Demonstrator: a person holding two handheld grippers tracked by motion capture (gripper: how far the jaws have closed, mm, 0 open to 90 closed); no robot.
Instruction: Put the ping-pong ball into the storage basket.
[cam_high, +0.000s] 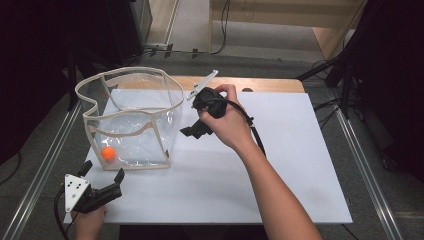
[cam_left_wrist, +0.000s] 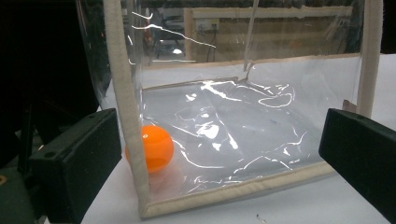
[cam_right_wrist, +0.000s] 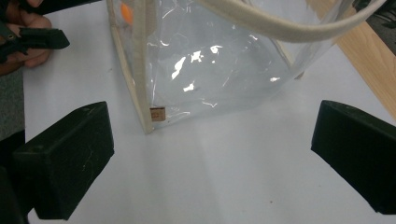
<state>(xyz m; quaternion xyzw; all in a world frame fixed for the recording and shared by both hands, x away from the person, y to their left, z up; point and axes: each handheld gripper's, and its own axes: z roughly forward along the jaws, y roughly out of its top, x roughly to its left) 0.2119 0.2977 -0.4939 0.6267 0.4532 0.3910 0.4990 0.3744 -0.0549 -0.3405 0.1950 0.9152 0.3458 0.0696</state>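
A clear plastic bag (cam_high: 131, 116) with beige trim stands open on the left of the white board (cam_high: 290, 165). An orange ball (cam_high: 108, 153) lies inside at its near left corner. My left gripper (cam_high: 104, 171) is open just in front of that corner, apart from the bag. In the left gripper view the ball (cam_left_wrist: 156, 148) sits behind the bag's corner seam (cam_left_wrist: 125, 93), between the wide-open jaws. My right gripper (cam_high: 193, 115) is open, held right of the bag. The right gripper view faces the bag's near right corner (cam_right_wrist: 144, 79), with the ball (cam_right_wrist: 126, 11) far inside.
The board lies on a wooden table (cam_high: 270, 84) with metal rails (cam_high: 45, 165) along both sides. Cables and dark stands sit on the floor behind. A hand with the left gripper (cam_right_wrist: 39, 38) appears at the top left of the right gripper view.
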